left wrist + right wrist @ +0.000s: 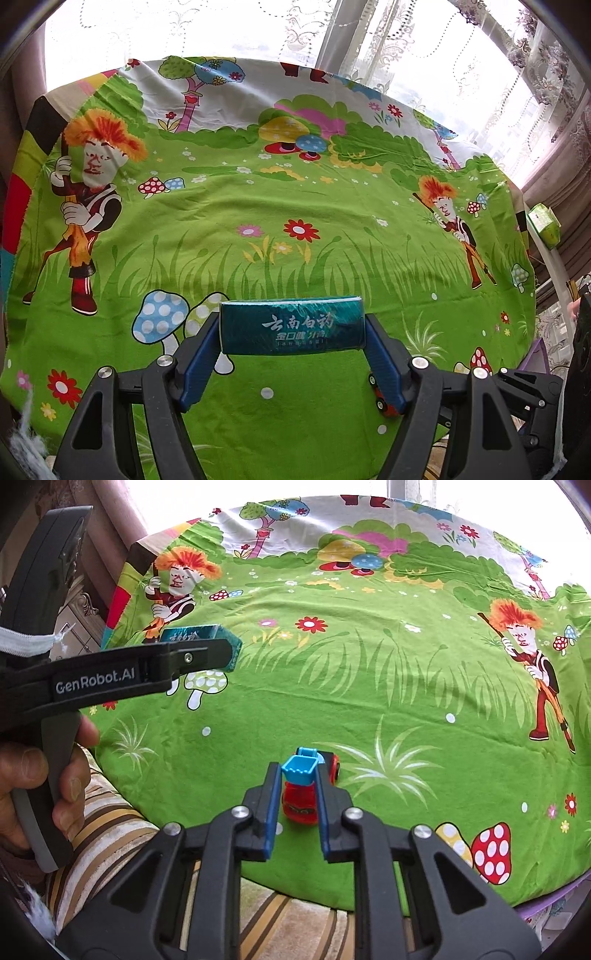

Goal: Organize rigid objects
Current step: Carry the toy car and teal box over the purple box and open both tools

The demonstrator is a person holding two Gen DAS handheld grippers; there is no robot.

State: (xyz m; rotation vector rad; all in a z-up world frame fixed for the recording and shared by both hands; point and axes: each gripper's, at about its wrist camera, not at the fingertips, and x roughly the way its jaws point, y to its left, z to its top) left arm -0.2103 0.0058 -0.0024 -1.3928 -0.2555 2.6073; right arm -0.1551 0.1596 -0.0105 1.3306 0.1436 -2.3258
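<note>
Left wrist view shows the left gripper [291,332] clamped across the ends of a teal rectangular cardboard box with white Chinese lettering [290,325], held lifted above a green cartoon-printed cloth with flowers, mushrooms and orange-haired figures [295,206]. The box hides the tips of both blue fingers [201,354], so the exact contact points cannot be made out. Behind the right-hand finger only a sliver of a small red toy truck with a light-blue scoop [382,400] peeks out; most of it is covered.

From the right wrist camera that truck [301,797] sits on the cloth near its front edge, and the right gripper [297,775] is closed on it, its blue pads pressing the red body from both sides. The truck's wheels and far end are partly screened by the fingers and scoop. At the left of this view, the teal box is largely hidden behind the side of the left gripper, whose handle a person's hand [40,779] grasps, cut off by the frame edge. A striped brown and cream fabric surface [110,834] shows below the cloth edge.
</note>
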